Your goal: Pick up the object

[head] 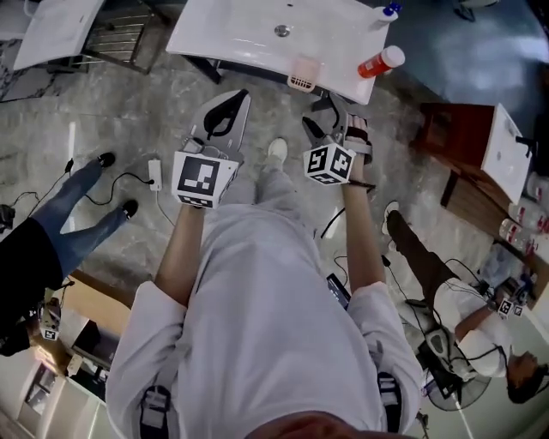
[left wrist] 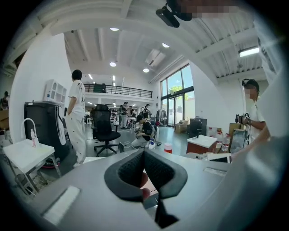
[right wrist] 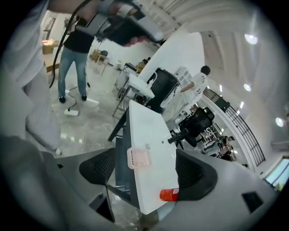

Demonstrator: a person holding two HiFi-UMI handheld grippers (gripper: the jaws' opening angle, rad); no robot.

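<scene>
**Plainly, nothing is gripped yet**

One pink basket (head: 303, 73) is seen at the near edge of the worktop (head: 249, 30). It lies straight ahead of the right tongs (head: 326, 116) and well apart from them. It is judged the likeliest object, though one orange bottle (head: 380, 62) lies further to the right and one blue-capped bottle (head: 389, 11) beyond that. The right tongs are held wide apart and empty. The left tongs (head: 236, 99) are closed on nothing. The approach is judged to be in hand: the open tongs must be brought around the basket, then closed.
</scene>
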